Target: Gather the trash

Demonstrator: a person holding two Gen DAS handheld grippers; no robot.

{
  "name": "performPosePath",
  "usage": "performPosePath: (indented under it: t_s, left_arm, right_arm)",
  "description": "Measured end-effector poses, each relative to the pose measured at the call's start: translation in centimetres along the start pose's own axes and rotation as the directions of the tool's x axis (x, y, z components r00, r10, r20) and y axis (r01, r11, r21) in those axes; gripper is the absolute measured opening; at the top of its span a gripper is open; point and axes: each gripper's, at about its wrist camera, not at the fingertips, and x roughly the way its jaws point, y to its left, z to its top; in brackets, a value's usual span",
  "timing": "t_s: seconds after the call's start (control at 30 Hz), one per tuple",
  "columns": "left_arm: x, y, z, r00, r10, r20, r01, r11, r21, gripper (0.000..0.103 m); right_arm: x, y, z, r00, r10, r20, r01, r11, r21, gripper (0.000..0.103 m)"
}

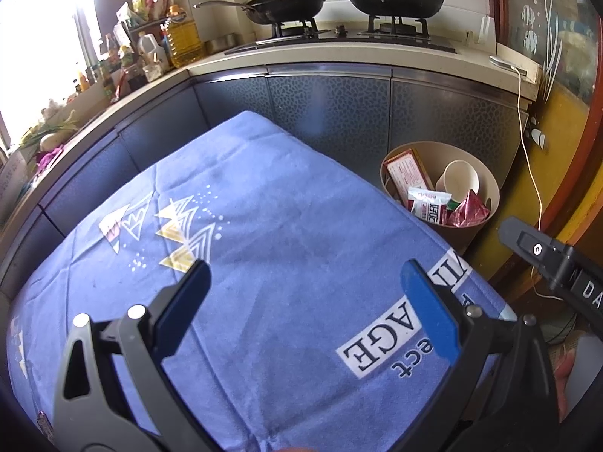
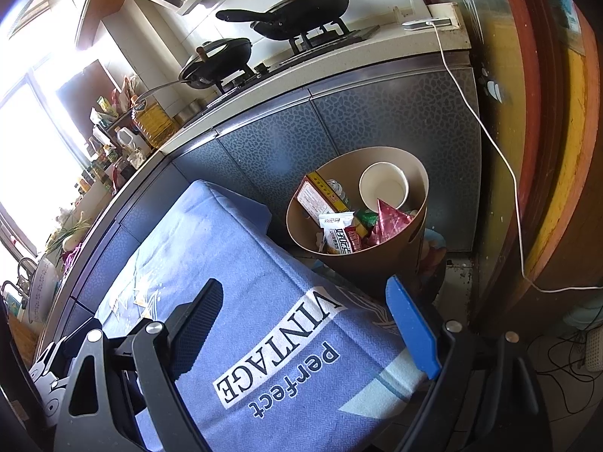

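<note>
Both the left gripper point(image 1: 305, 290) and right gripper point(image 2: 305, 309) are being held wide open, empty; light, crushable wrappers point(image 2: 341, 239) in the bin point(image 2: 420, 188) are best pinched by an edge.

The blue cloth point(image 2: 241, 263) bears "perfect" in dark letters beside a white panel reading "VINTAGE", upside down to the camera. In the left wrist view only "AGE" and "ect" show. The packet point(image 2: 341, 235) in the bin point(image 2: 414, 233) has unreadable print.
</note>
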Motion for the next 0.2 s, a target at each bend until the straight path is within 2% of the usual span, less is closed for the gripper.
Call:
performPosePath:
  t_s: [0.2]
  left_arm:
    - [0.26,0.19,0.12,1.0,-0.009,-0.019,0.009,1.0,-0.008,0.097]
  right_arm:
    - [-0.01,0.08,0.43,1.0,0.003,0.001,-0.003,1.0,-0.002,0.087]
